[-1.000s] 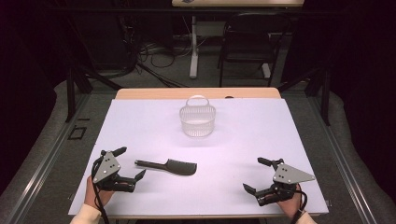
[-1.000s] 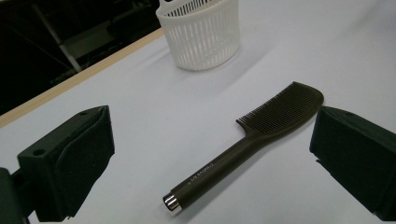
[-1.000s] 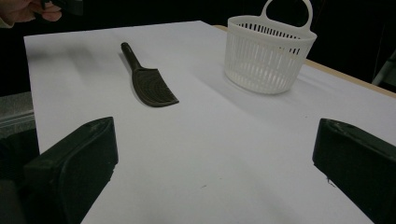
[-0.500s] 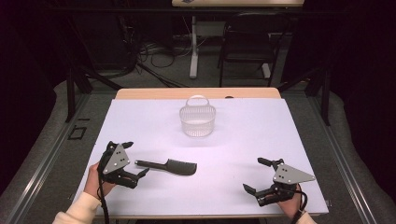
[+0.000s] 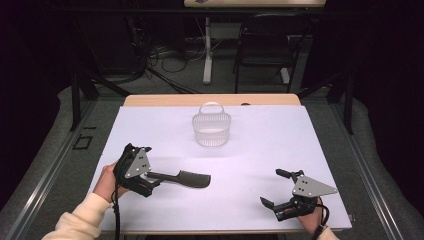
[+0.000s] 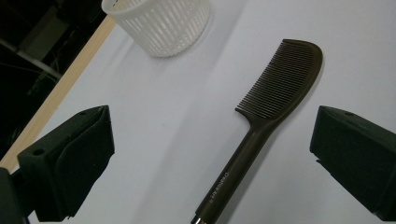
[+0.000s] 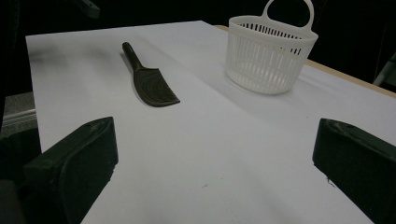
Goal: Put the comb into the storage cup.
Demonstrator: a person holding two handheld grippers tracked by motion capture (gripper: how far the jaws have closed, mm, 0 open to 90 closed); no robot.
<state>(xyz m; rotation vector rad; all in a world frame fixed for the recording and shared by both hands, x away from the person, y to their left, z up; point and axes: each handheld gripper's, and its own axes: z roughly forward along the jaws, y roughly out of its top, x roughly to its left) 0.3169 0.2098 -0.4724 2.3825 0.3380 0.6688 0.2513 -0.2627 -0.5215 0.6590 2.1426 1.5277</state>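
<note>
Black comb (image 5: 181, 178) lies flat on the white sheet (image 5: 260, 150), handle toward our left gripper (image 5: 146, 184), toothed head toward the table's middle. Against the frame half a second ago we note the left gripper has moved forward to the comb's handle end; a second ago it sat farther back near the sheet's left edge. Comb, basket and right gripper have not shifted. In the left gripper view (image 6: 210, 158) the jaws stand wide apart with the handle between them, neither pad touching it. Our right gripper (image 5: 280, 190) rests near the front right corner, jaws apart and holding nothing. White slotted basket (image 5: 212, 127) stands upright toward the far edge, well apart from the comb; open sheet lies between them and to the right. Beyond the sheet a wooden table edge (image 5: 165, 100) shows, then dark floor with cables and a chair (image 5: 265, 45).
</note>
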